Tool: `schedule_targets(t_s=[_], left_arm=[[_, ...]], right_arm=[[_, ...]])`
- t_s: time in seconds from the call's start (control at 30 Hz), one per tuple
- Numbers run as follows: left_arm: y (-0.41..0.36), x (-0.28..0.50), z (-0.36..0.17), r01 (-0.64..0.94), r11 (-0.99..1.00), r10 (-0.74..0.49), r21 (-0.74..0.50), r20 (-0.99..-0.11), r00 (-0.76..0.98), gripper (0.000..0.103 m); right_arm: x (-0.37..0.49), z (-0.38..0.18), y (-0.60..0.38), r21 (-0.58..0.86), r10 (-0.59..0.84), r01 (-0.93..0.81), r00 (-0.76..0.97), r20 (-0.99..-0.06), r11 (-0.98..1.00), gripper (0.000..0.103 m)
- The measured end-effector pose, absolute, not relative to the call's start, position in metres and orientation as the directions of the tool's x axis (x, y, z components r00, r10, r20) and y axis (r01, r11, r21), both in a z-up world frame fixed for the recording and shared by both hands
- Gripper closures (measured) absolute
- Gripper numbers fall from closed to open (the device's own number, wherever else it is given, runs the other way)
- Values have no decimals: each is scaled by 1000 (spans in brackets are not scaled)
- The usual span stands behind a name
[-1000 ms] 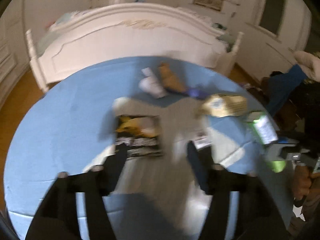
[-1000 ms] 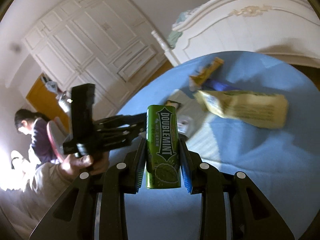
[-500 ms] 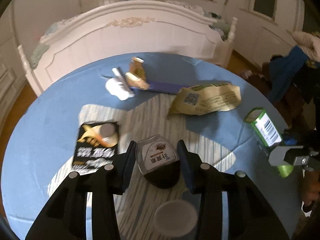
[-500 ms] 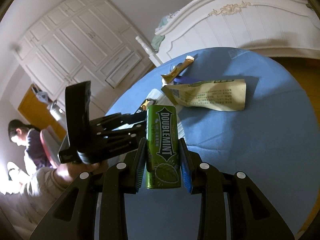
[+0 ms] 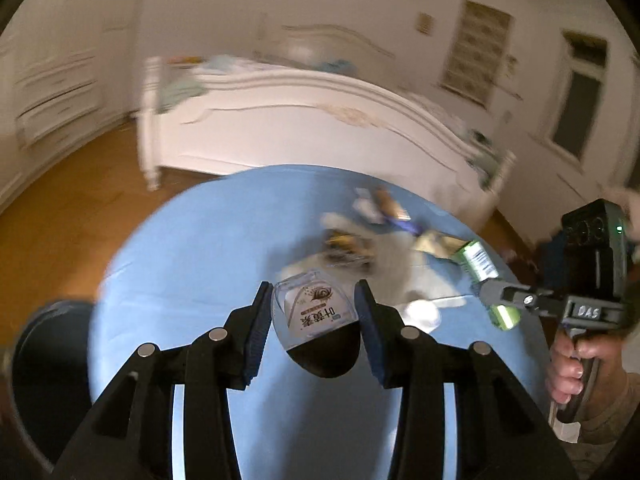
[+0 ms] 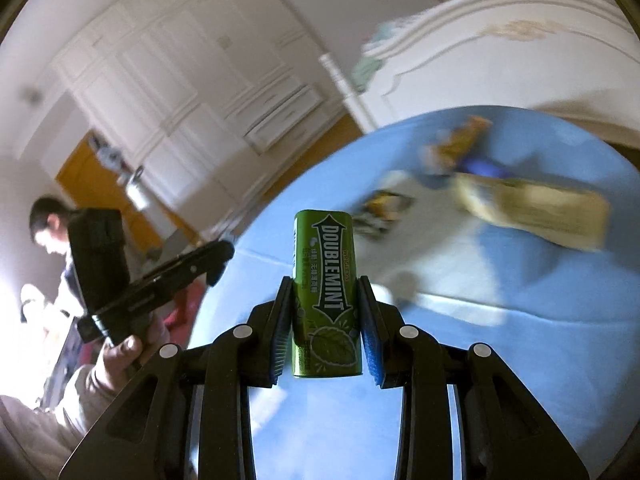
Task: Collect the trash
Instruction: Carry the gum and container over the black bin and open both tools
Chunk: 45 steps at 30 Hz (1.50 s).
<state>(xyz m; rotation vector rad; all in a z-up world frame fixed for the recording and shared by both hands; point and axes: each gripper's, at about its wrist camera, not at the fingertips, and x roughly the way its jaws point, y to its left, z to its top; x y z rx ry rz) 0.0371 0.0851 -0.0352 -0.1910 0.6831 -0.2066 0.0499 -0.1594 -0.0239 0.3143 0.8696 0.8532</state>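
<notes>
Trash is already in both tongs. The left gripper (image 5: 313,326) is clamped on a small clear-lidded container (image 5: 314,320) with a printed label, pads pressed to its two sides, held above the near part of the blue table (image 5: 192,248). The right gripper (image 6: 325,320) is closed on a green Doublemint tin (image 6: 325,292), which stands upright between the pads with its long axis pointing away from the handle, also lifted over the table. A dark round bin (image 5: 44,364) sits just off the table's left edge, low to the left of the left gripper, so that hand looks nearer to it; the drop probably means swinging left and down. Remaining wrappers (image 5: 348,246) and a tan pouch (image 6: 536,210) lie on the table's far side, blurred.
</notes>
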Motion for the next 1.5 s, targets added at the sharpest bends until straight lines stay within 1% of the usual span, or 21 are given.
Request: schedule_targets(t_s=[0.23,0.3,0.43,0.67,0.9,1.17,1.5], left_arm=[[192,-35,-55,-135,957,-53,-256,-614,788,61],[216,-49,-63,-192,946,-14,-263,-623,782,61],[248,-71,-76,-256,922,21,-289,-625,780,61],[275,-75,-98,-305,893,23,-332,-642,766,61],[290,-71,-119,-317,878,3,-359,-657,754,61],[298,-70,-130,-321,871,-9,-372,-665,747,61],[301,-62,-135,-323,880,-3,-349,-683,730,61]], right_arm=[[40,-14,-38,534,802,-665,170,-572,522,71],[36,-15,10,524,798,-704,99,-595,478,71],[30,-15,83,504,777,-751,17,-630,426,71],[24,-32,167,455,699,-785,-41,-714,420,71],[22,-53,203,401,636,-804,-36,-771,440,71],[23,-75,222,384,599,-800,-39,-800,461,71],[23,-79,233,337,582,-814,2,-813,473,71]])
